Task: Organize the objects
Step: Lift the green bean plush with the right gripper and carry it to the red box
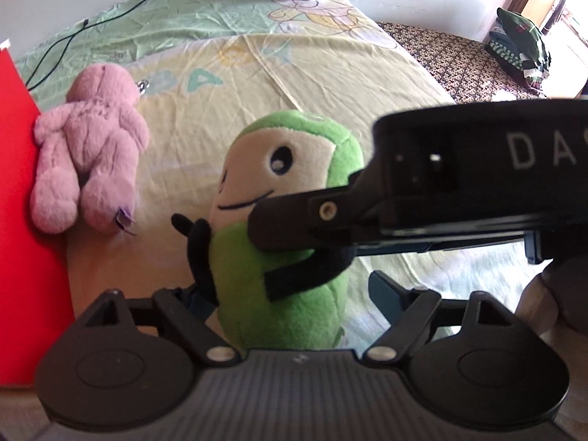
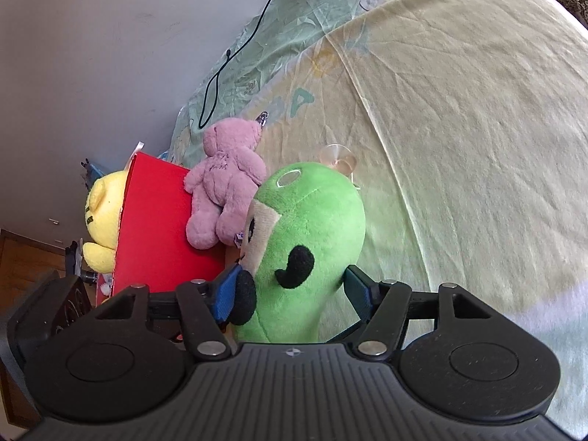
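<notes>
Yellow-green sheeting (image 1: 330,84) covers the bed and everything lies on it. At the left edge I see the red box (image 2: 161,228), the likely home for the toys, with a yellow plush (image 2: 101,217) already behind its wall. Near me, the green plush (image 1: 283,257) stands upright between both tools. My right gripper (image 2: 290,290) has its pads pressed into the body, jaws narrowed on it, so I judge it carries the toy. My left gripper (image 1: 290,297) brackets the base with jaws wide, its right pad apart. Far left, the pink bear (image 1: 92,154) lies face down touching the box, waiting.
</notes>
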`<state>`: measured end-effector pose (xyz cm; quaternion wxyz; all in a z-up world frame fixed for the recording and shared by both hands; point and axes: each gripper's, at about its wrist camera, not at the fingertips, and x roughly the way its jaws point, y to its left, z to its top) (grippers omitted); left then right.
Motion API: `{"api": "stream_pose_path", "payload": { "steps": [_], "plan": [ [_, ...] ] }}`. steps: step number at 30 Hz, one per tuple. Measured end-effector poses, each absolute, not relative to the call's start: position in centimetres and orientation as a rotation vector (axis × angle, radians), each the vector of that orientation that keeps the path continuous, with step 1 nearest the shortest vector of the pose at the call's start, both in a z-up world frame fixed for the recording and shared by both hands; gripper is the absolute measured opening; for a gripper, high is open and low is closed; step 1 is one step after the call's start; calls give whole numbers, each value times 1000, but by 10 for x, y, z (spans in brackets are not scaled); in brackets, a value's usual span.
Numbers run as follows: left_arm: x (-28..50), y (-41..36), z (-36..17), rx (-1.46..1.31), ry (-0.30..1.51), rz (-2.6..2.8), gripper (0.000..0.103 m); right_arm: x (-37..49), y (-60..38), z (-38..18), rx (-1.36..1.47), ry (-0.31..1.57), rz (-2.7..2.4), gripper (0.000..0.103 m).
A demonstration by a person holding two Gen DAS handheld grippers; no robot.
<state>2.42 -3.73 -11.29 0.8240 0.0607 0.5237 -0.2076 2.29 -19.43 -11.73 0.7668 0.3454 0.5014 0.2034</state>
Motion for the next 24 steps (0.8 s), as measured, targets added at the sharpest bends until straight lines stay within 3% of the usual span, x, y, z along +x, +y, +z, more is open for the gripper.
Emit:
{"api": "stream_pose_path", "payload": {
  "steps": [8, 24],
  "plan": [
    [23, -34, -110, 98, 1130, -467, 76, 22, -192, -110, 697, 1082, 459, 59],
    [-24, -17, -93, 81, 1129, -470, 76, -5, -167, -86, 590, 1096, 545, 59]
  ]
}}
